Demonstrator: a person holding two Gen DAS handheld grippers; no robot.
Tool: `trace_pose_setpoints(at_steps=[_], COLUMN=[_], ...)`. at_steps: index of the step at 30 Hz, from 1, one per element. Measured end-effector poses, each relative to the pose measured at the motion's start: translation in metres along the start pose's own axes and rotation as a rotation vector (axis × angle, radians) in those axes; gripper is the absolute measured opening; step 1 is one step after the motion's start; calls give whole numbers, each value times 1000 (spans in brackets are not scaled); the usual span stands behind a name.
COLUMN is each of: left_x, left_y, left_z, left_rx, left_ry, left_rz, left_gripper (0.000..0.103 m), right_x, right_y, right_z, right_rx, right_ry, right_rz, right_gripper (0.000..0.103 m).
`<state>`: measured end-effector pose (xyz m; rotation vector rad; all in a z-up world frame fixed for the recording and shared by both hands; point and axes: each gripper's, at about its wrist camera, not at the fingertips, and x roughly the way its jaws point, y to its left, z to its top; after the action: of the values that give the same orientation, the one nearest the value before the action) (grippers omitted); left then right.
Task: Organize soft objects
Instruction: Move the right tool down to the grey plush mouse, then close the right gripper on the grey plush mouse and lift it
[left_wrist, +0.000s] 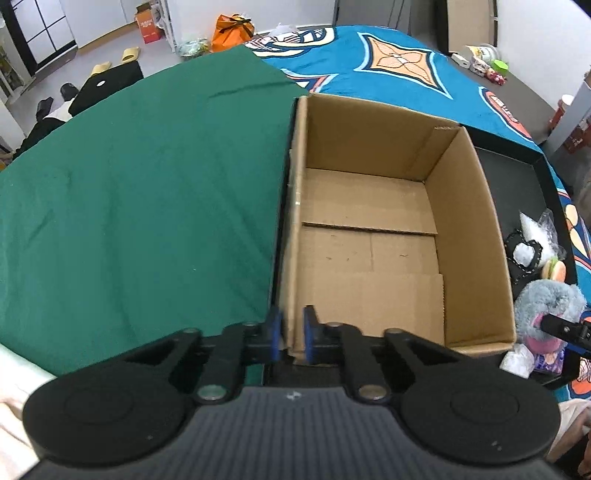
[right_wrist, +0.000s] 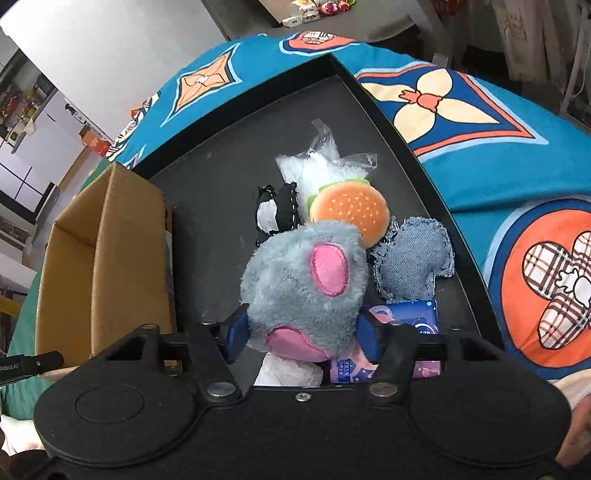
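Observation:
An empty cardboard box (left_wrist: 369, 206) stands open on a black tray (right_wrist: 207, 192). My left gripper (left_wrist: 293, 338) is shut on the box's near left wall. My right gripper (right_wrist: 301, 332) is shut on a grey plush toy with pink patches (right_wrist: 306, 280), which also shows in the left wrist view (left_wrist: 546, 306). Behind the toy in the tray lie a plush hamburger (right_wrist: 351, 214), a denim heart cushion (right_wrist: 413, 266), a black-and-white soft piece (right_wrist: 277, 214) and a white fluffy item in a clear bag (right_wrist: 321, 162). A blue packet (right_wrist: 406, 317) lies under the toy.
A green cloth (left_wrist: 147, 184) covers the surface left of the box. A blue patterned blanket (right_wrist: 480, 129) lies around the tray. A white crumpled item (right_wrist: 284, 369) lies near my right gripper. The box (right_wrist: 103, 258) stands left of the toy pile.

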<state>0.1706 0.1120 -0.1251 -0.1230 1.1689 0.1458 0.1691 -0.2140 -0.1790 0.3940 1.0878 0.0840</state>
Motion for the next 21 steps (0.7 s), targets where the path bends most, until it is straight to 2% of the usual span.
trace_pose_setpoints(at_steps=[9,21], left_x=[0,-14], left_y=[3,-5], left_z=[3,-8], left_rx=[24,75], left_ry=[-1,-23], left_rz=[-25,4], left_gripper=[8,8], right_x=[-15,-43], right_y=[-1,23], right_z=[4,15], right_rx=[8,-67], right_ry=[-31,-87], right_rz=[24,96], right_gripper=[53,53])
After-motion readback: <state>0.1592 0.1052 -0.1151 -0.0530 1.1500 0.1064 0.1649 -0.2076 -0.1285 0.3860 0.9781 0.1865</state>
